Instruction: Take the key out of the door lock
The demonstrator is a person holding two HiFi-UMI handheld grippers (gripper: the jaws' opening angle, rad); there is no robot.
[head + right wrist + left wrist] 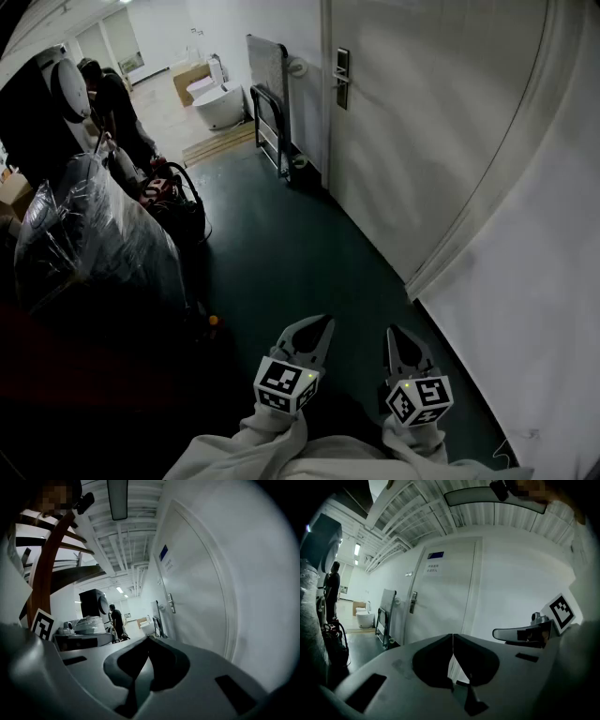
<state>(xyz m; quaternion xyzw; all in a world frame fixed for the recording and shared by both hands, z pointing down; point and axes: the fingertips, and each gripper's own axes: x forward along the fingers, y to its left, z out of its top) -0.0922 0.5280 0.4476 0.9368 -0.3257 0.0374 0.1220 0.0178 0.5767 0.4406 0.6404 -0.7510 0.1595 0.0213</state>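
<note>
Left gripper point(323, 325) and right gripper point(398, 335): jaws shut, empty. Lock point(342, 77) well ahead, above both; right nearer the door point(422, 141).

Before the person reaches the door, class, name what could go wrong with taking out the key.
The door lock is far off and no key can be made out, so aim may be poor. The left tongs and right tongs are shut and might bump the key unopened. The trolley beside the door could trip someone.
</note>
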